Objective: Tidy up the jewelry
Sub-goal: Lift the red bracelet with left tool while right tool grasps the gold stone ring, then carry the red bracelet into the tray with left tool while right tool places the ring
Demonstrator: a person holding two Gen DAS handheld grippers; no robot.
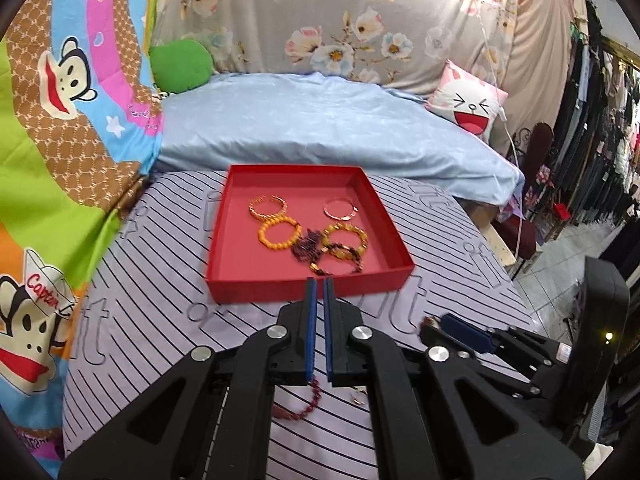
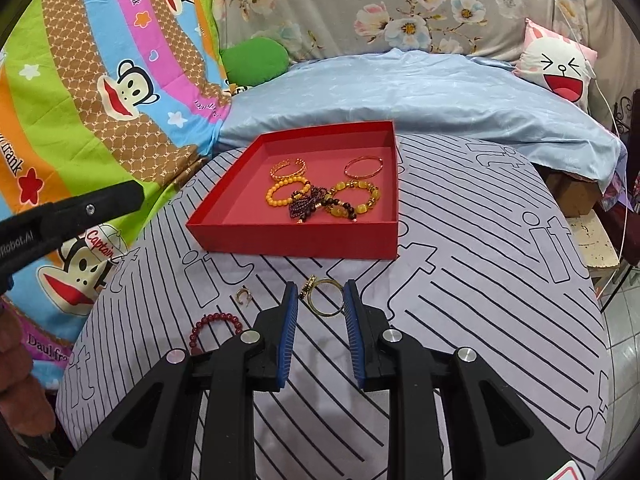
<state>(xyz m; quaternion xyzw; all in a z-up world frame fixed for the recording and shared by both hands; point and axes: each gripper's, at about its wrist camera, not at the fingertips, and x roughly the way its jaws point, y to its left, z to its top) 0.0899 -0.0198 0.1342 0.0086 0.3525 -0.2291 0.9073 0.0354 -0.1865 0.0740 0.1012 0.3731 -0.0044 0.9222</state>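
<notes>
A red tray sits on a striped lilac cushion and holds several bracelets: an orange bead one, a dark purple one, a yellow bead one and two gold bangles. My left gripper is nearly shut and empty, just before the tray's near wall. My right gripper is open around a gold bangle on the cushion. A dark red bead bracelet and a small gold ring lie to its left.
A blue pillow lies behind the tray. A cartoon quilt rises on the left. A white rabbit cushion is at the back right. Clothes racks stand past the bed's right edge.
</notes>
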